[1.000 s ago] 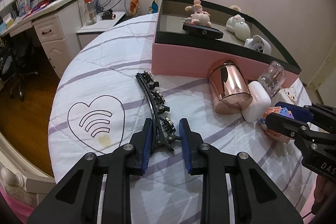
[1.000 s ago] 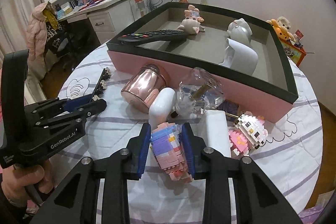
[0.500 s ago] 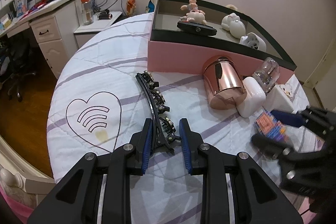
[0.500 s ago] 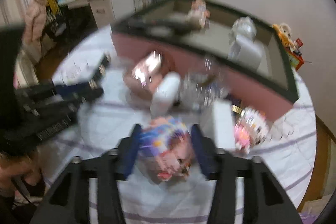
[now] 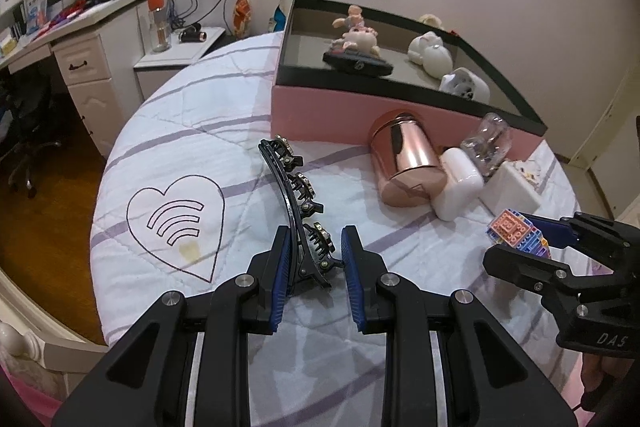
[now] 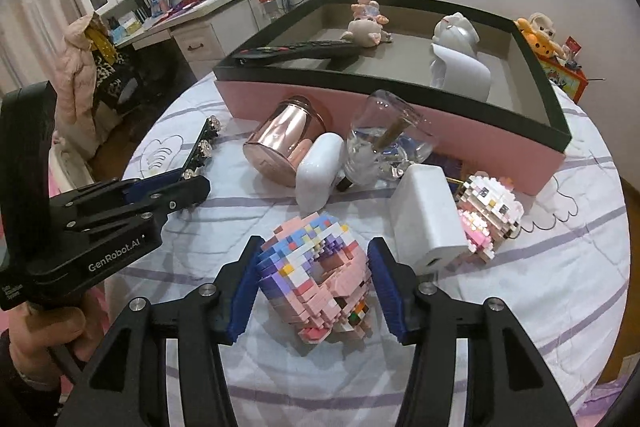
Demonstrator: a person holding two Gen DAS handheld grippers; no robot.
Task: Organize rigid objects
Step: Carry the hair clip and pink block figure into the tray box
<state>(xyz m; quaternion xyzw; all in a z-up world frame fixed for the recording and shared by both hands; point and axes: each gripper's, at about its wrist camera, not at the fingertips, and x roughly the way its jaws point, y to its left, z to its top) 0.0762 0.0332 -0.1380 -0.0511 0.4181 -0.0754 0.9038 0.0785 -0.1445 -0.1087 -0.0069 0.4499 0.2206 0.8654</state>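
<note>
The right gripper [image 6: 312, 287] is found with its jaws spread to either side of a pastel brick-built figure [image 6: 316, 275] lying on the quilted cover [image 6: 520, 307]. The left pad lies against the figure and a gap shows at the right pad, so no grip is judged to be in force.

The left gripper [image 5: 312, 267] is closed as far as it goes on the hinge end of a long black hair clip [image 5: 298, 207]. The rest of the clip lies stretched away from it on the cover. The clip is not seen to be lifted.

Outward from the grippers, several items are observed still loose in front of the pink storage box [image 6: 400, 107]: a rose-gold canister [image 6: 280, 139] on its side, a white case [image 6: 320, 171] touching it, a clear glass bottle [image 6: 384, 147], a white charger block [image 6: 432, 219], and a second brick figure [image 6: 488, 215] just beside that block.

Inside the box are noted a remote control [image 6: 296, 50], a small pink figurine [image 6: 366, 23] and two white figures [image 5: 430, 53].

The task is judged partly done: four items are boxed, about seven remain outside.
</note>
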